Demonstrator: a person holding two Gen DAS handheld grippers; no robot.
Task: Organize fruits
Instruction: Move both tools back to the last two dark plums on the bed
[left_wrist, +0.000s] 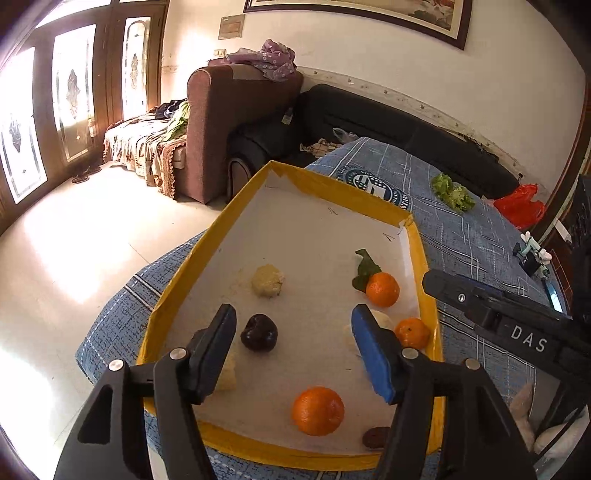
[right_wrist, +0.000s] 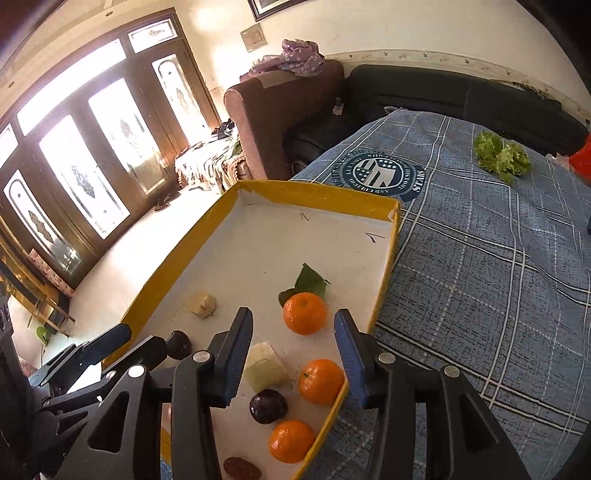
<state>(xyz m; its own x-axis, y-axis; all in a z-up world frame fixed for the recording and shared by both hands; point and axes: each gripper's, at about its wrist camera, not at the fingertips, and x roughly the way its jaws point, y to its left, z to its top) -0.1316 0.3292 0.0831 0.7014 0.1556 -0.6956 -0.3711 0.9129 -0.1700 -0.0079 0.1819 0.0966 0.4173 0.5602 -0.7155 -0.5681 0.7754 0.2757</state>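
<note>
A yellow-rimmed tray with a white floor lies on a blue checked cloth and also shows in the right wrist view. In it lie three oranges, a dark plum, a pale crumbly lump, pale cubes and a brown date. My left gripper is open and empty above the tray's near half. My right gripper is open and empty above the tray's right side, with an orange between its fingertips' line of sight. A second plum lies below.
A green lettuce bunch lies on the cloth to the far right. A red bag sits at the far edge. A brown sofa and a black sofa stand behind. The right gripper's finger shows beside the tray.
</note>
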